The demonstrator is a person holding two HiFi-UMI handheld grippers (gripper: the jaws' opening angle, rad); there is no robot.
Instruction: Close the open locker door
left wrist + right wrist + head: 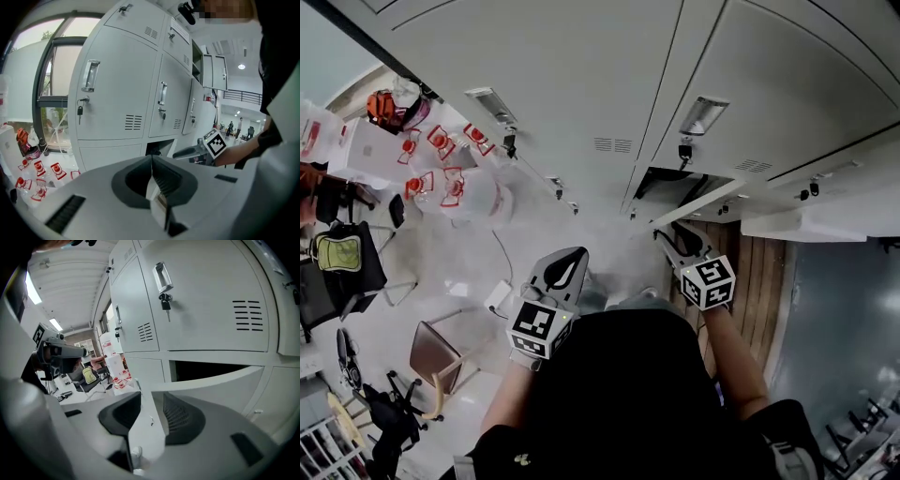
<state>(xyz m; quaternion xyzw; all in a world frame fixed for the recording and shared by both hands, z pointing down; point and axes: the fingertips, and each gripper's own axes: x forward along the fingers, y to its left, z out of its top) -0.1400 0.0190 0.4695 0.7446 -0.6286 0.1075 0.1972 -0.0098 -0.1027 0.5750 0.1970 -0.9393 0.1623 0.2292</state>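
The open locker door [705, 199] belongs to a bottom-row locker and swings out from the grey locker wall [581, 84], with the dark opening [670, 178] behind it. My right gripper [667, 242] is at the door's free end. In the right gripper view, the door edge [145, 427] fills the gap between the jaws of the right gripper [152, 401], which are shut on it; the dark opening [211, 371] lies behind. My left gripper [570, 262] hangs left of the door, apart from it. The left gripper [151, 161] is shut on nothing. The left gripper view shows the opening [157, 147] and the right gripper [197, 151].
White bags with red print [441, 173] lie on the floor at the left. A brown chair [431, 356] and a black chair with a yellow-green bag [339, 253] stand further left. Keys [79, 111] hang in locks. Upper locker doors [213, 70] stand open further along the row.
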